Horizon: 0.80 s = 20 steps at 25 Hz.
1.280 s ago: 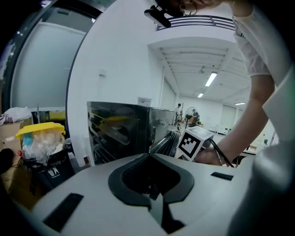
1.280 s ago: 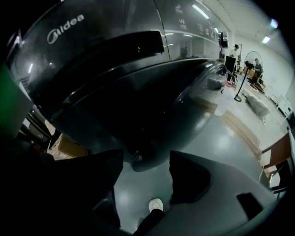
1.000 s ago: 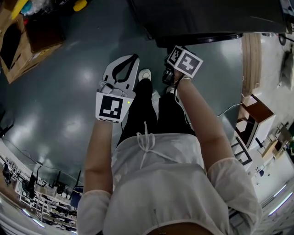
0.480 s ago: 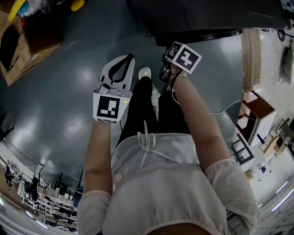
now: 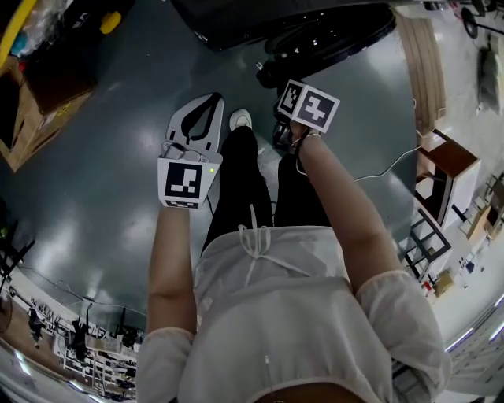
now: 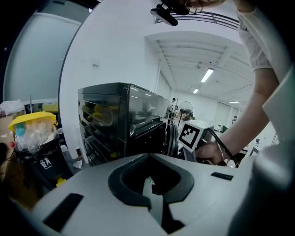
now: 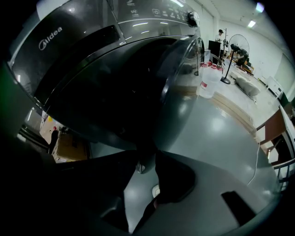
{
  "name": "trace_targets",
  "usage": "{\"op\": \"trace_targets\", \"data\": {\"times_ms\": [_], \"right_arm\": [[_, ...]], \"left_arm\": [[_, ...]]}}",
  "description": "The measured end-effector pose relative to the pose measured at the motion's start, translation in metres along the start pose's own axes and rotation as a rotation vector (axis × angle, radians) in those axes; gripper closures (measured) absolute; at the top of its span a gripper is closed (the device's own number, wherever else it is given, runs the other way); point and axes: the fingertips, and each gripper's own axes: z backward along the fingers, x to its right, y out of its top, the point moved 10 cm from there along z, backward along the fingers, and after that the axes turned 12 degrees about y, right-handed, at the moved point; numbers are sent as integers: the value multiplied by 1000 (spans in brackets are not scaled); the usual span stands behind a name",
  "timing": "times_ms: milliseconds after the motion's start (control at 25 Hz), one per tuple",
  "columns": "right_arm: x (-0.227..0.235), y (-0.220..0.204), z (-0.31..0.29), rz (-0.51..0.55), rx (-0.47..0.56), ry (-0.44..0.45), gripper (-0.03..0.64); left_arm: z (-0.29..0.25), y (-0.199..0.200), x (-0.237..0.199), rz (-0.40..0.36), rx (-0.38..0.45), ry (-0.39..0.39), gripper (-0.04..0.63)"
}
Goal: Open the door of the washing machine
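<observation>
Head view: washing machine is sitting on the floor at its far edge, ahead of the person. Its round door is looking already swung out from the body, toward the right. Left hand-held gripper is hovering over bare floor, well apart from the machine, jaws together at the tips, carrying nothing. Right hand-held gripper is pointing steeply down near the door, mostly hiding under its marker cube. Left gripper view: tips are meeting, nothing between them; machine is showing side-on behind, yellow-lidded bin off to the left. Right gripper view: jaws have just been closing and are standing at a narrow gap. Only floor and a shoe are showing through it. The door's lower rim is sitting right beyond the tips, can't tell if touching. Handling, my read: door is rigid, hinged and fairly heavy. Pads are likely slipping on the glossy bulged glass, so better gripping the rim edge opposite the hinge and following the arc.
</observation>
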Motion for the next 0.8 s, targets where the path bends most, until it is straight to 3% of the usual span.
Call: {"op": "trace_targets", "data": {"times_ms": [280,600,800], "right_arm": [[40,-17,32,40,-31,33,489],[90,-35,62,59,-77,86,499],[124,-43,77,134,-95,131,495]], "left_arm": [[5,6,43,-13,-9,-3,574],[11,-8,112,28,-7,56,574],[8,-14,161,67,4,92,574]]}}
